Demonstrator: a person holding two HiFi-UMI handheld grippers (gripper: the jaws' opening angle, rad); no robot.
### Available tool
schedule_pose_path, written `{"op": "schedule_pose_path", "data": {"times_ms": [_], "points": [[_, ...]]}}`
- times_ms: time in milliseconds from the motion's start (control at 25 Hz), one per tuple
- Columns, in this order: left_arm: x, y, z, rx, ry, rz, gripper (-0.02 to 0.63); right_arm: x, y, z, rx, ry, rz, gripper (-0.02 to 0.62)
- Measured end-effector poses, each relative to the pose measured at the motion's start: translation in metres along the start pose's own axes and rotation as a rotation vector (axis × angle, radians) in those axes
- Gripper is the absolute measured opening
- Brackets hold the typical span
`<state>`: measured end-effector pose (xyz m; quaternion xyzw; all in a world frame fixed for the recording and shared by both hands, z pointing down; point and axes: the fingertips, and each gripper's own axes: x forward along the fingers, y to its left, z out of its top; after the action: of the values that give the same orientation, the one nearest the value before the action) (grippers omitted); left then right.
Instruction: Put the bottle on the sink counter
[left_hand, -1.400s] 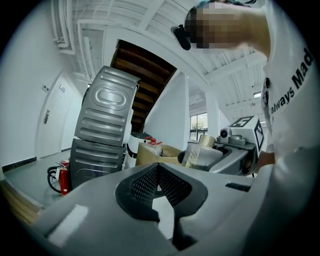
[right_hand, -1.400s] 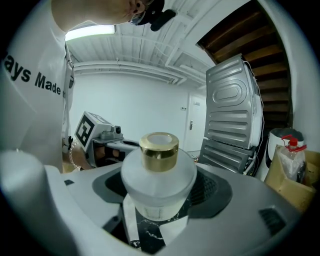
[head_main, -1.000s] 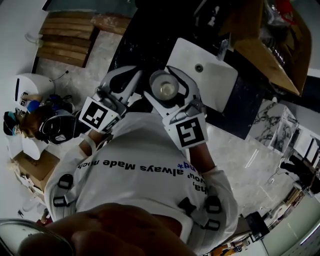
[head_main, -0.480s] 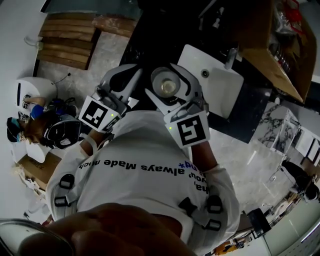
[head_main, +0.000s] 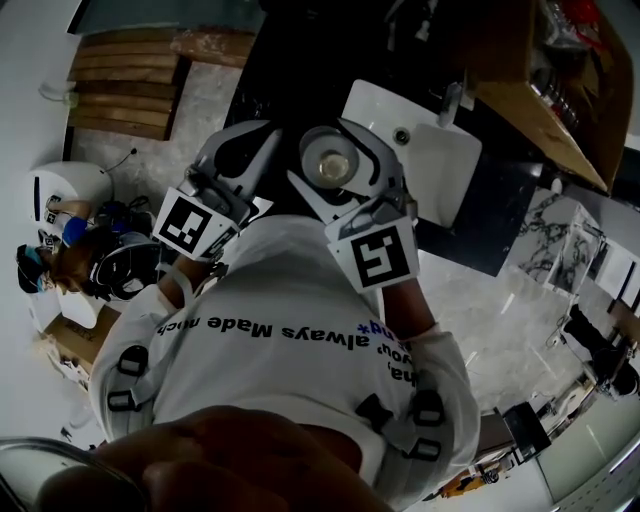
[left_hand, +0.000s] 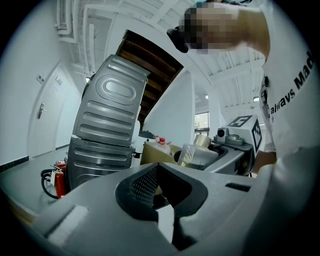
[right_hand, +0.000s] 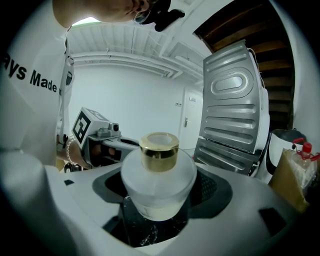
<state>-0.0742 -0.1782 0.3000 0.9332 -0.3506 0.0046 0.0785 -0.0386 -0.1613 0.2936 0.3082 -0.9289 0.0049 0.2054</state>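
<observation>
A frosted white bottle (right_hand: 159, 175) with a gold cap stands upright between the jaws of my right gripper (right_hand: 160, 192), which is shut on it. In the head view the bottle (head_main: 331, 167) is held up in front of the person's chest, with the right gripper (head_main: 336, 140) around it, just left of the white sink basin (head_main: 440, 170). The basin is set in a dark counter (head_main: 300, 70). My left gripper (head_main: 248, 145) is held beside it on the left. Its jaws (left_hand: 157, 172) are closed together with nothing between them.
A faucet (head_main: 452, 100) stands at the sink's far edge. A cardboard box (head_main: 530, 90) overhangs the counter at the upper right. Wooden slats (head_main: 125, 80) lie at the upper left. A grey ribbed metal panel (left_hand: 110, 115) leans nearby, with a fire extinguisher (left_hand: 59, 175) at its foot.
Both grippers stay raised in nearly the same place, the bottle still held in the right one. The sink has shifted slightly within the head view.
</observation>
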Motion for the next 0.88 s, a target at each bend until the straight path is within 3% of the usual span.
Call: {"op": "schedule_pose_path", "data": {"times_ms": [520, 880], "points": [[0.040, -0.030, 0.007, -0.019, 0.025, 0.044, 0.003, -0.033, -0.031, -0.016, -0.005, 0.001, 0.029, 0.333], [0.034, -0.019, 0.002, -0.025, 0.039, 0.069, 0.003, -0.022, -0.033, -0.017, -0.008, 0.007, 0.040, 0.333]]}}
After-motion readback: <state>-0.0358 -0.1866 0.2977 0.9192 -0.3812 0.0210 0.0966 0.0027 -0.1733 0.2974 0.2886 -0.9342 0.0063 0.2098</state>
